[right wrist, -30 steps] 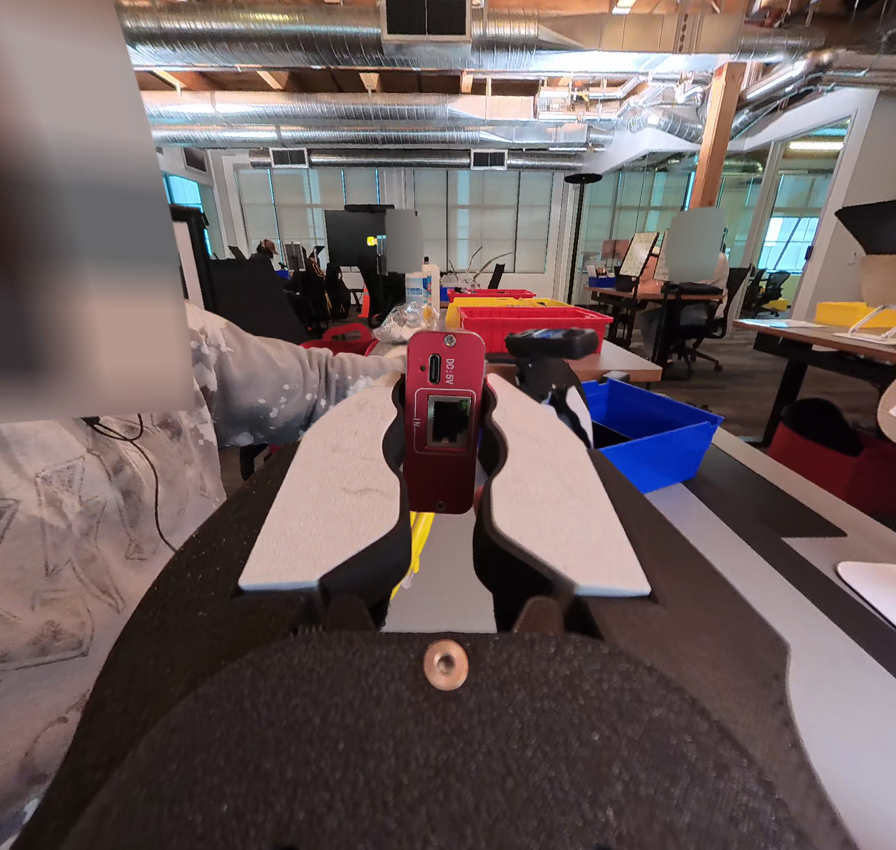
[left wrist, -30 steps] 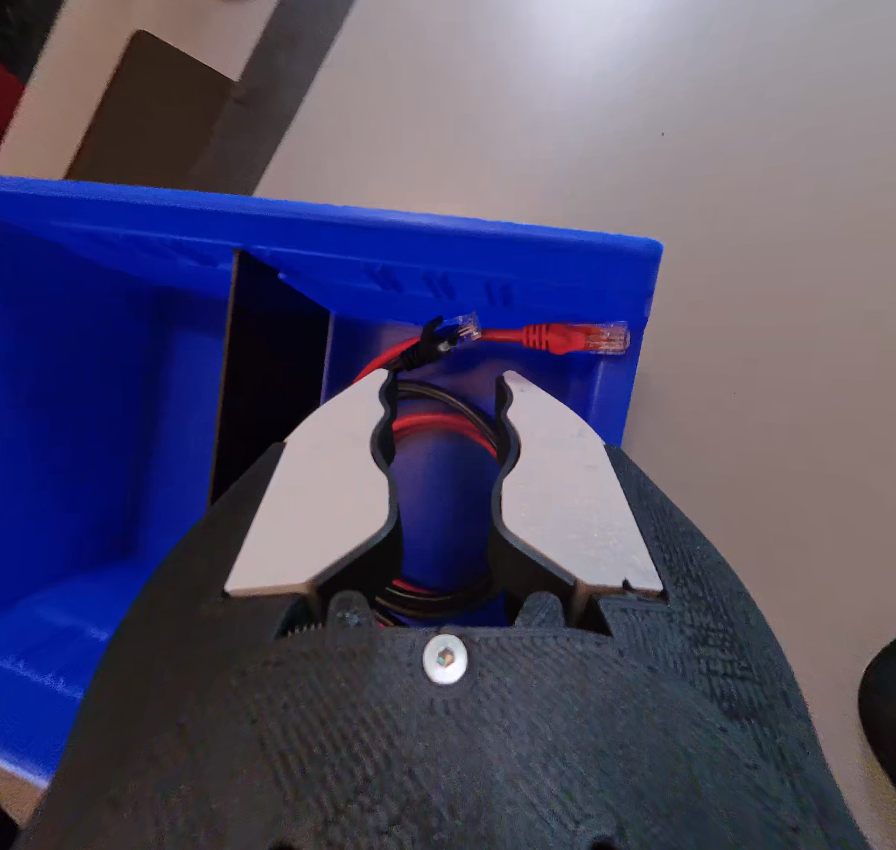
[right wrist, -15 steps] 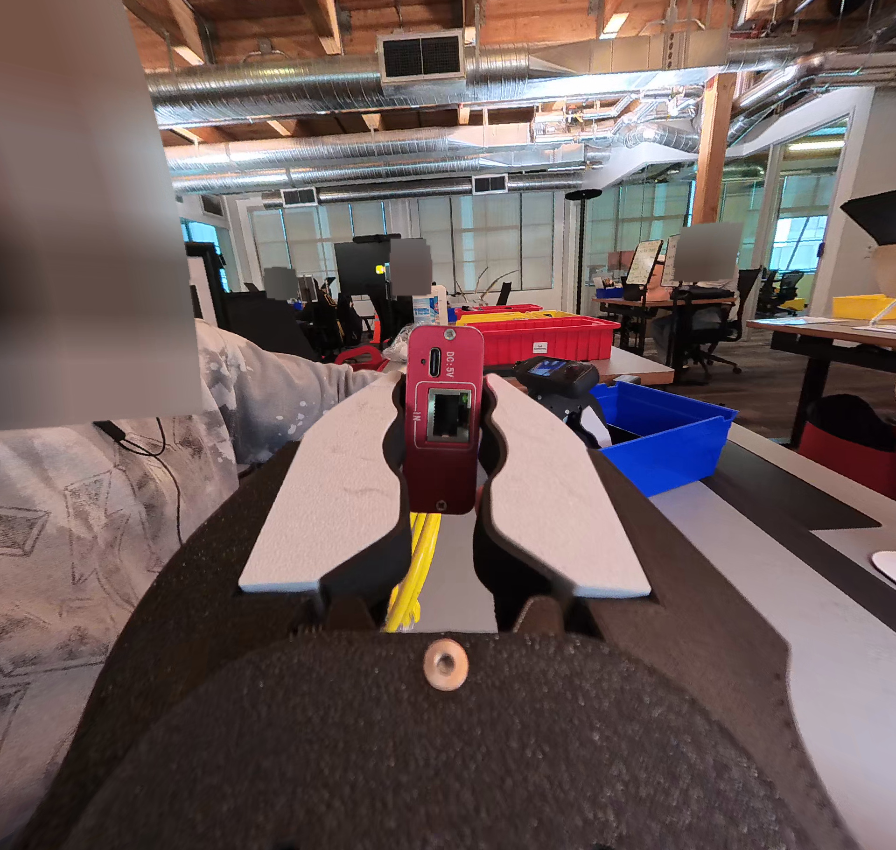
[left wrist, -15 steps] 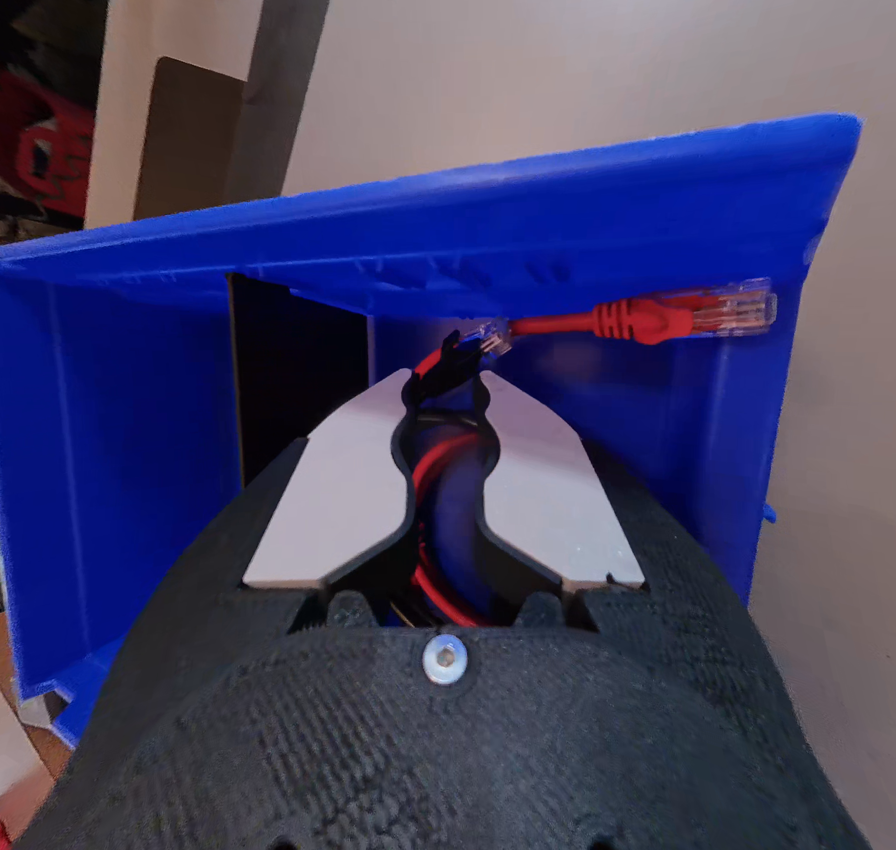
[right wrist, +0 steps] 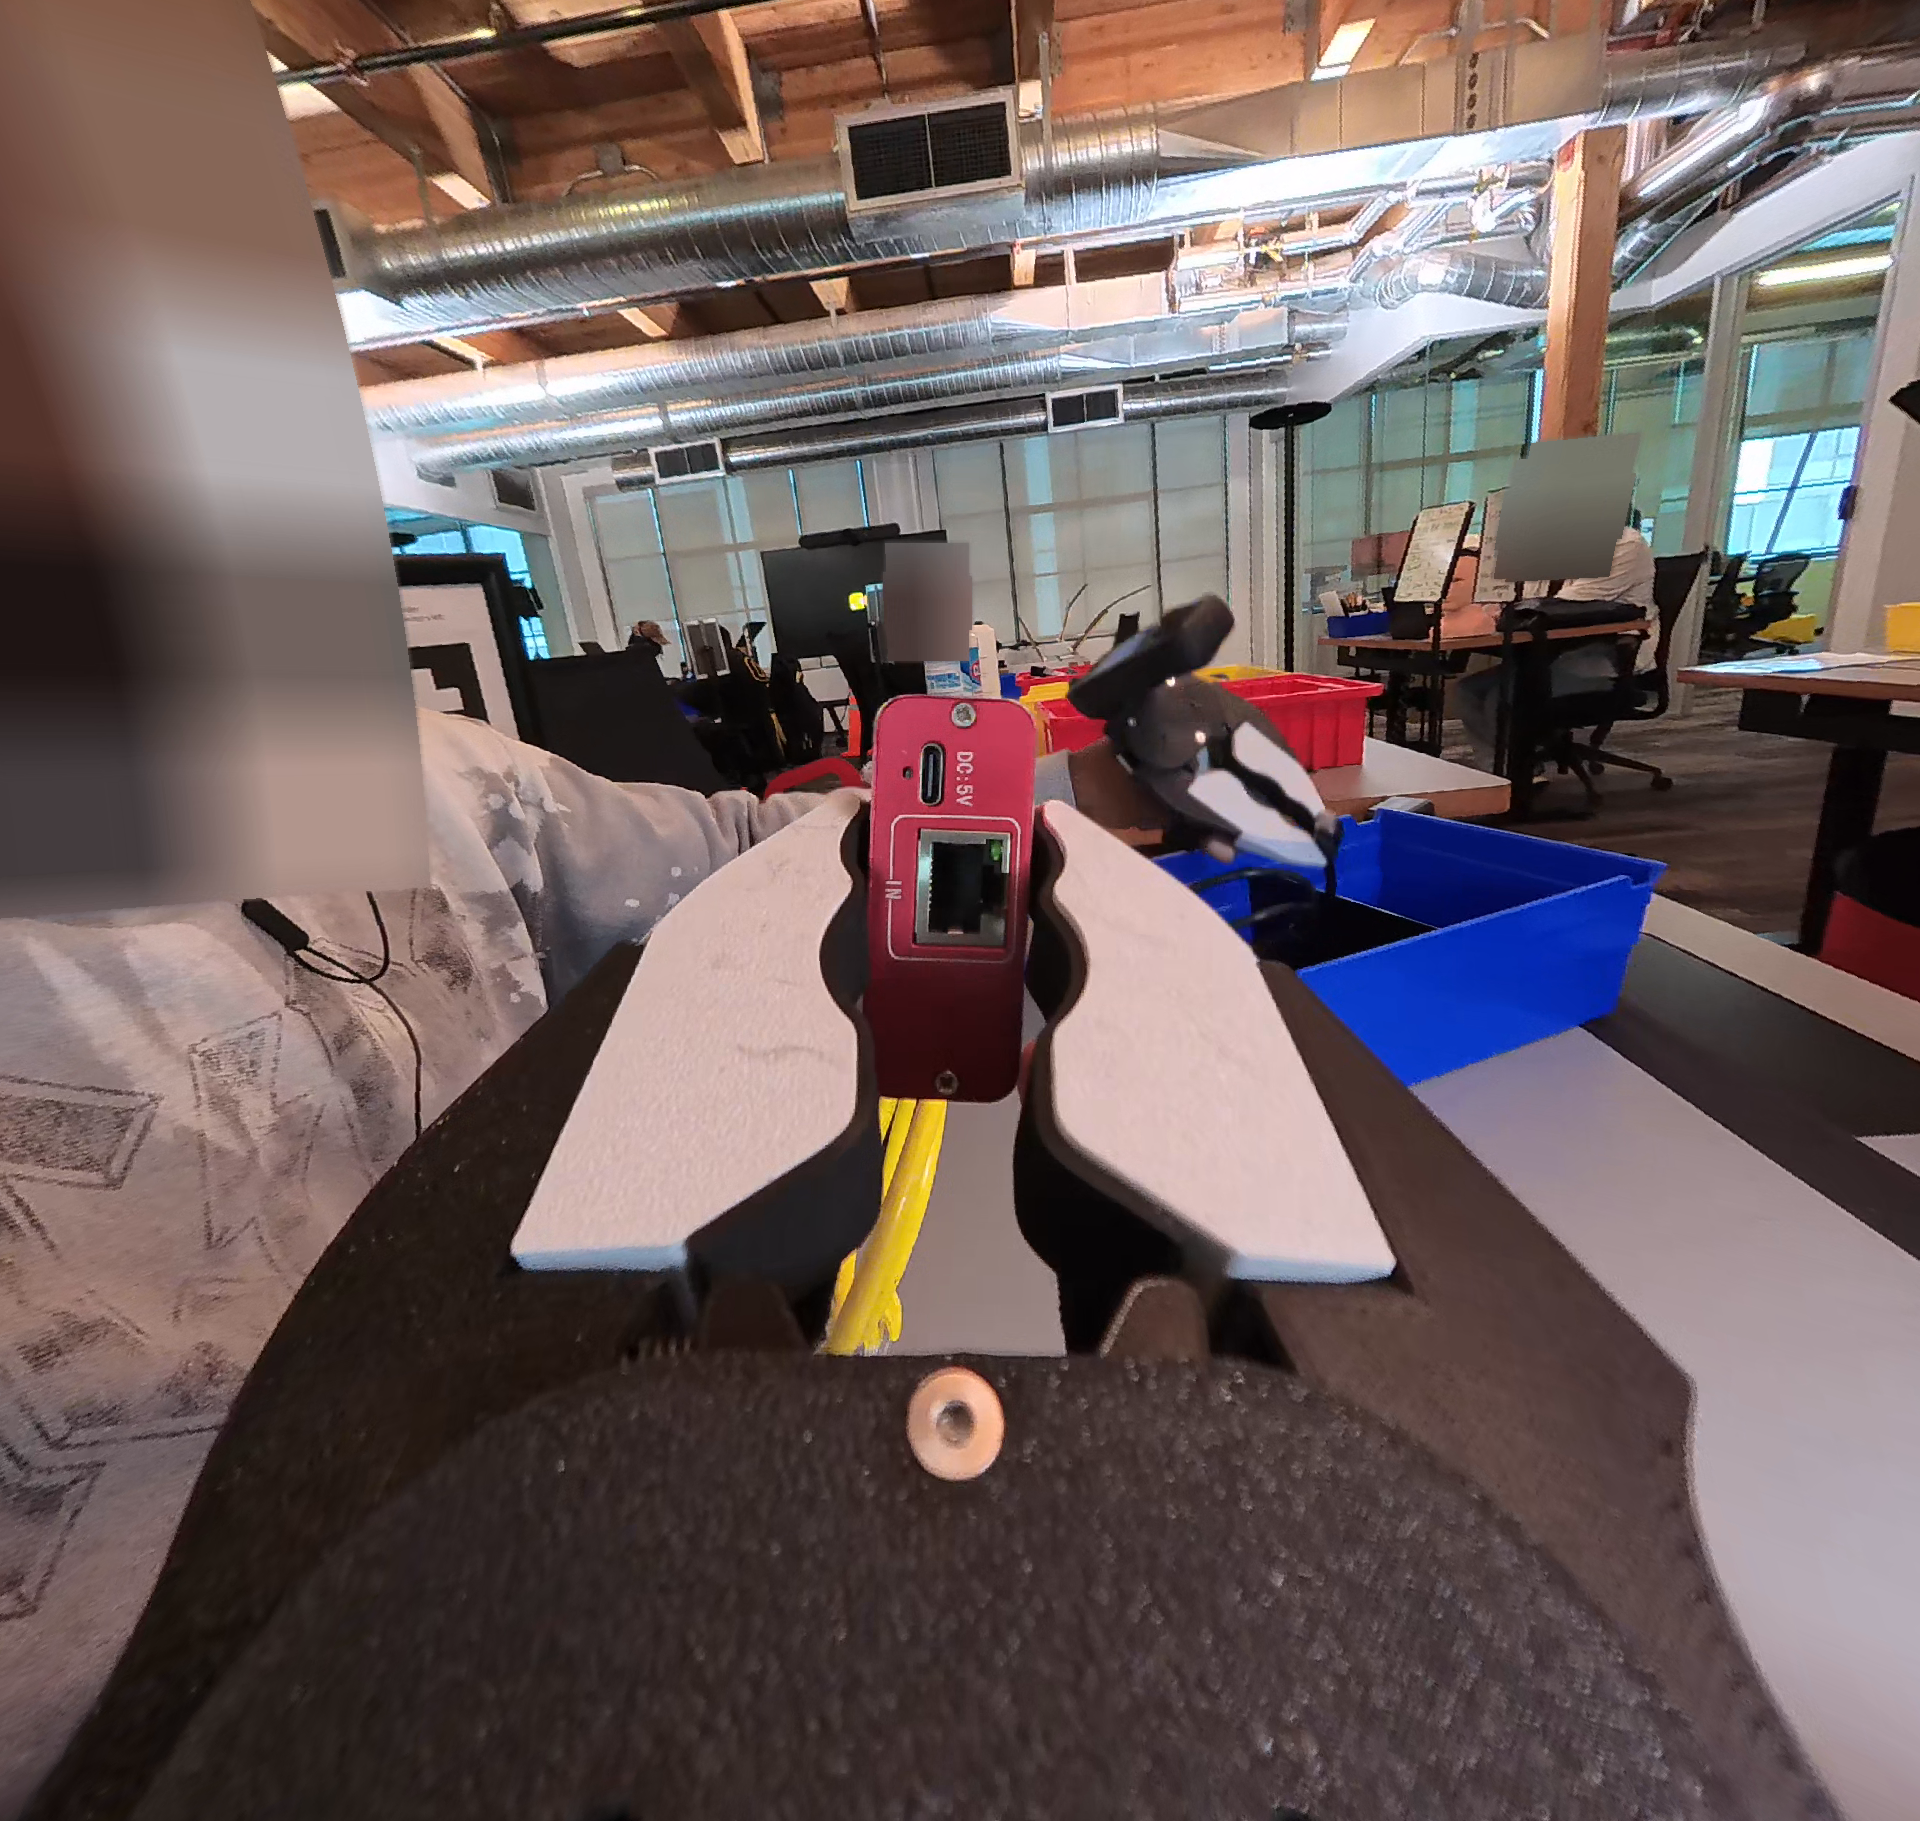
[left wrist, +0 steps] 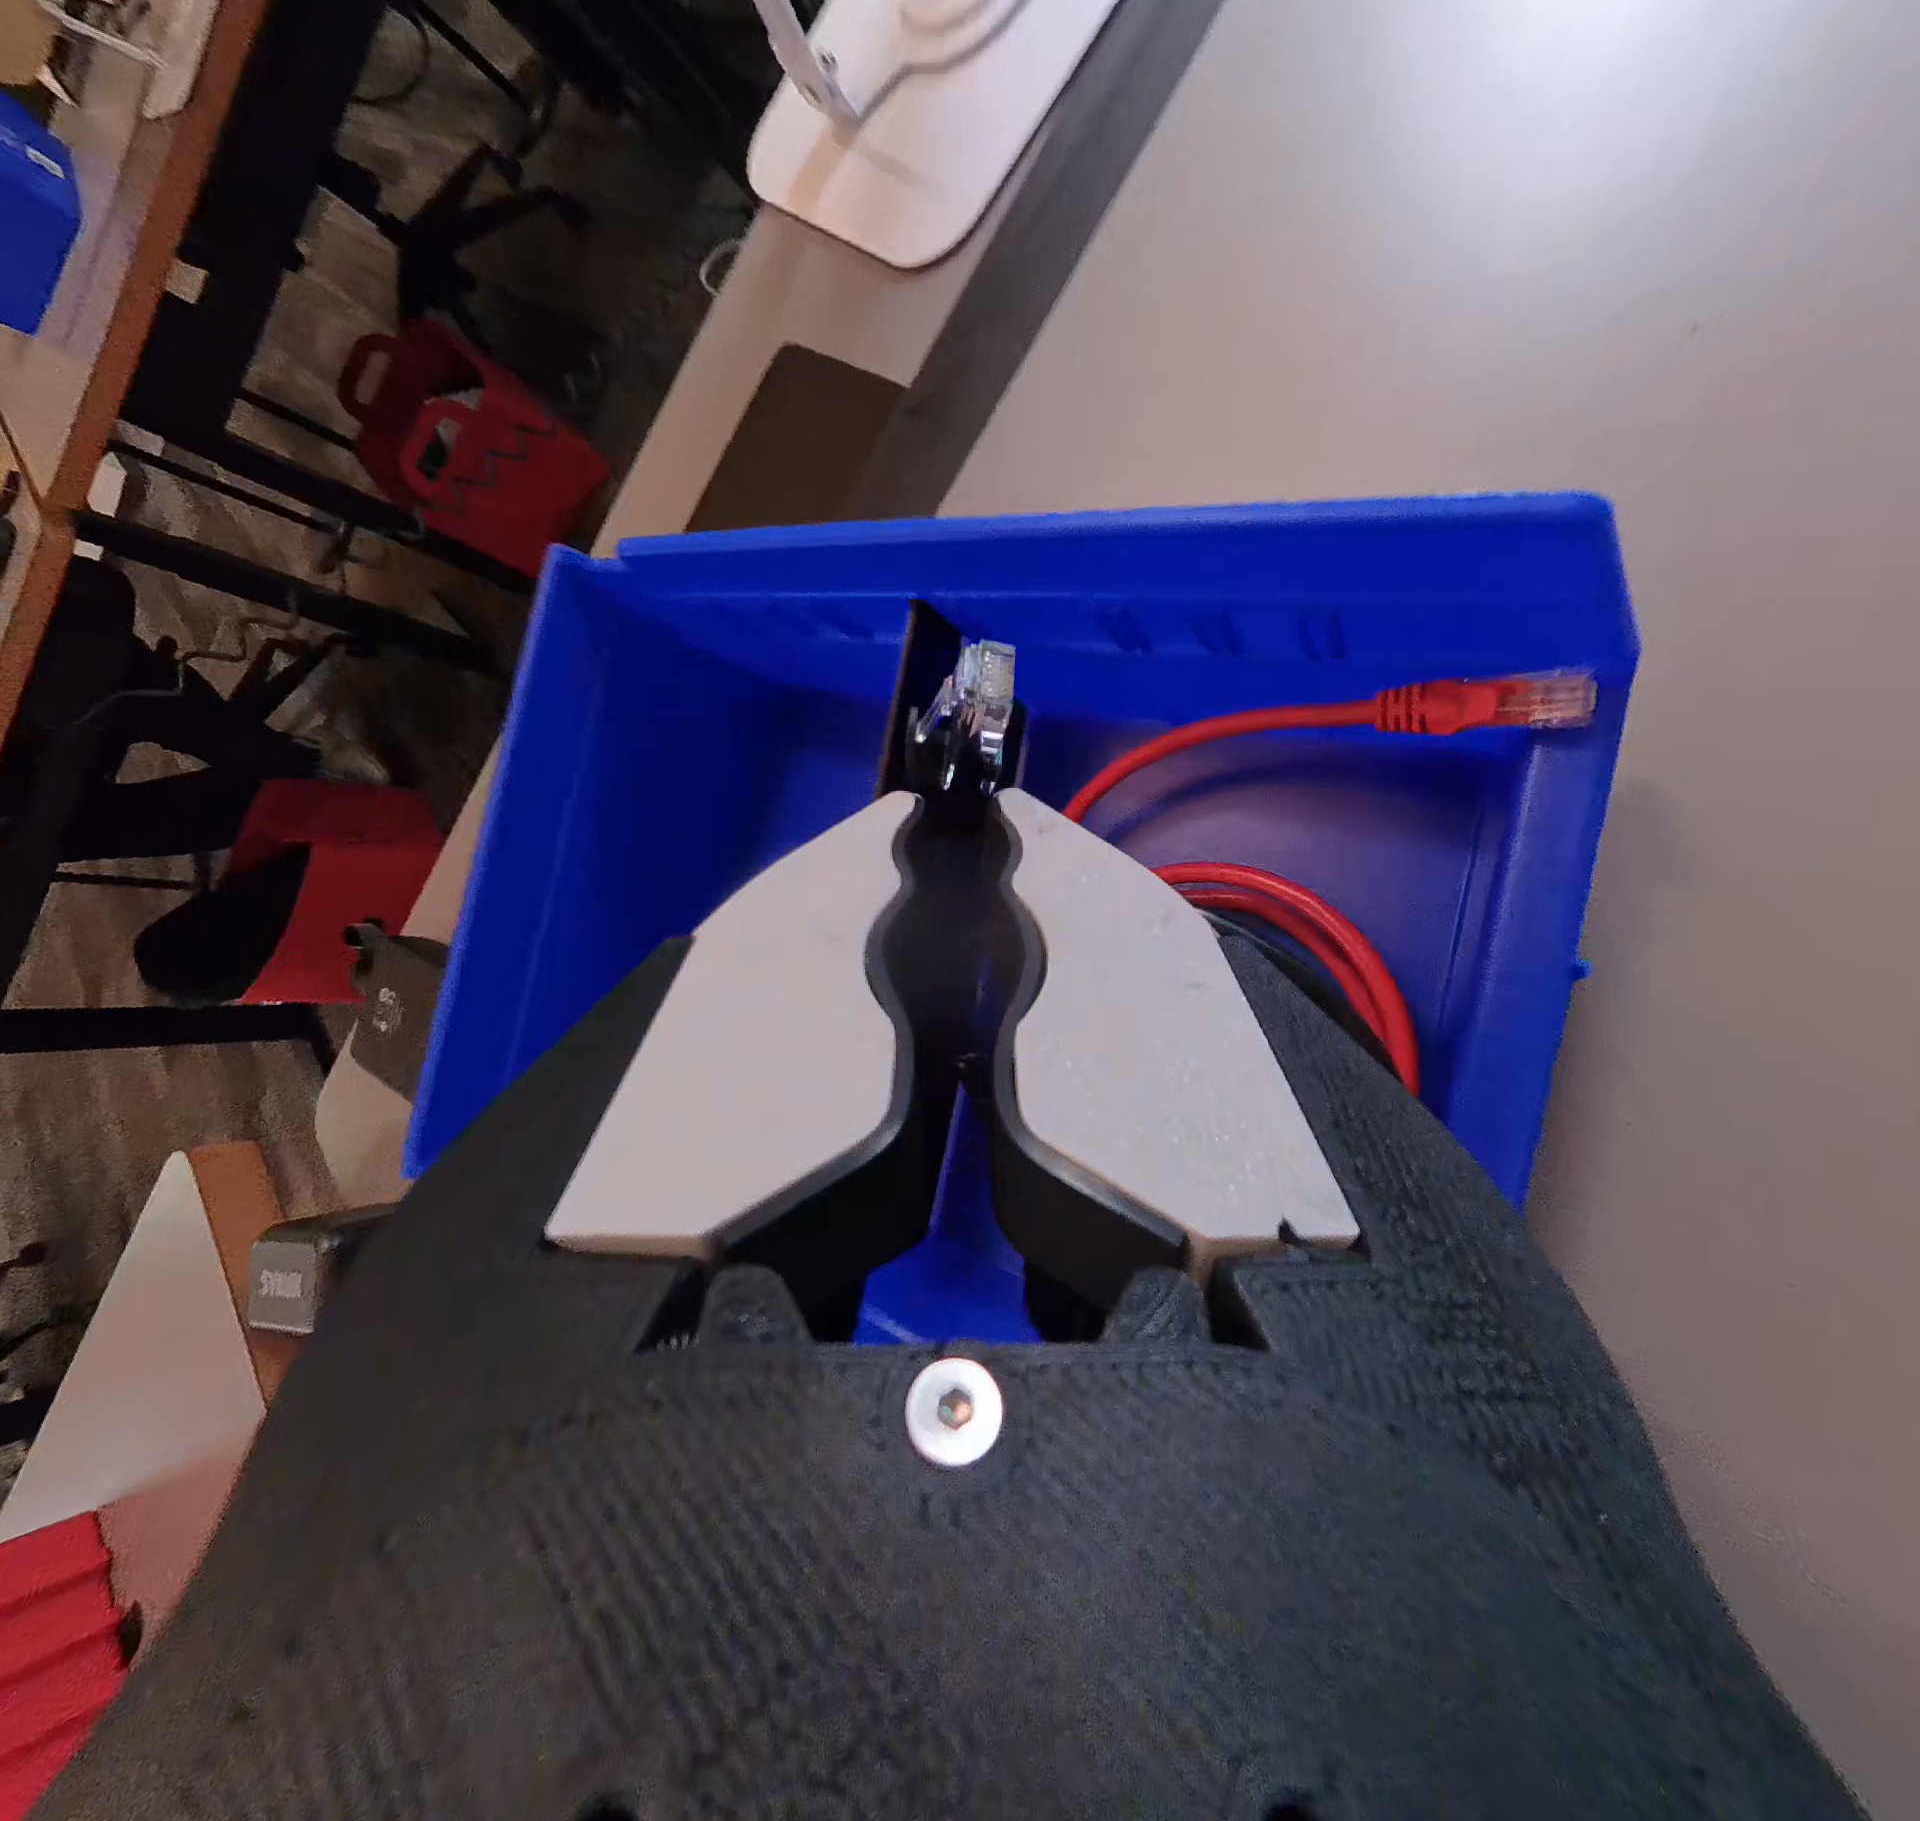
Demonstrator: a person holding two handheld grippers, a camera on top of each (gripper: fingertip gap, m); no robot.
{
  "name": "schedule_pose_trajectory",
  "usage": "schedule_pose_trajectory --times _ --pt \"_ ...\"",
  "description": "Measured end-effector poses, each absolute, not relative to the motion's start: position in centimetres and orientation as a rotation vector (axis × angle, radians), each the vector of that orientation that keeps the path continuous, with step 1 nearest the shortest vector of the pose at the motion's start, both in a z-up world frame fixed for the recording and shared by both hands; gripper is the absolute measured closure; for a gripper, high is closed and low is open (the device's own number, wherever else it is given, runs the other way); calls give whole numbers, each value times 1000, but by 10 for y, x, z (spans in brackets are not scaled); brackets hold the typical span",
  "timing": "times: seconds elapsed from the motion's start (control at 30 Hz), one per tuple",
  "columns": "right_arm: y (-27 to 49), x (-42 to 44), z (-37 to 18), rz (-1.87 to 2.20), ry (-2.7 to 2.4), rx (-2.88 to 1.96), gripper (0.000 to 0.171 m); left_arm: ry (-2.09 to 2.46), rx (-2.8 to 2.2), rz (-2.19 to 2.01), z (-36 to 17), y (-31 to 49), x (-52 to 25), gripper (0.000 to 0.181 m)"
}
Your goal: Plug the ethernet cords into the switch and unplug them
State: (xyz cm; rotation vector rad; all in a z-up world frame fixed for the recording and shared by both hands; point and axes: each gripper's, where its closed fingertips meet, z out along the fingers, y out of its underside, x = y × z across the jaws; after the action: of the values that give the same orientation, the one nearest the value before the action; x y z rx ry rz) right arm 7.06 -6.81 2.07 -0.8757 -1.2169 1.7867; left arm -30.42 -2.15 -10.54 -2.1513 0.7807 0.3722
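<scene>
Over grey desk (left wrist: 1558,265): left gripper (left wrist: 957,805) fingers clenched on black cord's clear plug (left wrist: 977,696) above blue plastic bin (left wrist: 1247,535), right gripper (right wrist: 951,836) fingers grasping red metal switch (right wrist: 945,898), its port empty, plugging not yet begun.

The red switch (right wrist: 940,940) carries short white printed markings, one beside its small upper port and one beside the socket below it. A small grey block (left wrist: 283,1283) off the surface's edge bears raised lettering. In the far office, a black-framed sign (right wrist: 457,649) and a propped board (right wrist: 1432,550) show writing too small to read.
</scene>
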Motion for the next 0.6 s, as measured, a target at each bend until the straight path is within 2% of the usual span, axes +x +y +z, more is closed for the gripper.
schedule_pose_trajectory --times 0.03,0.23,0.43,0.6 --pt "-69 70 20 1787 -1220 -876 145 761 -2130 361 -95 -24 -305 172" --pt "-73 70 22 1762 -1236 -871 145 657 -1989 339 -27 -45 -313 172" --pt "-77 66 22 1726 -1271 -871 145 703 -1873 241 44 -79 -270 172" --pt "-83 64 28 1685 -1303 -866 145 890 -1925 -112 41 -105 -186 173"
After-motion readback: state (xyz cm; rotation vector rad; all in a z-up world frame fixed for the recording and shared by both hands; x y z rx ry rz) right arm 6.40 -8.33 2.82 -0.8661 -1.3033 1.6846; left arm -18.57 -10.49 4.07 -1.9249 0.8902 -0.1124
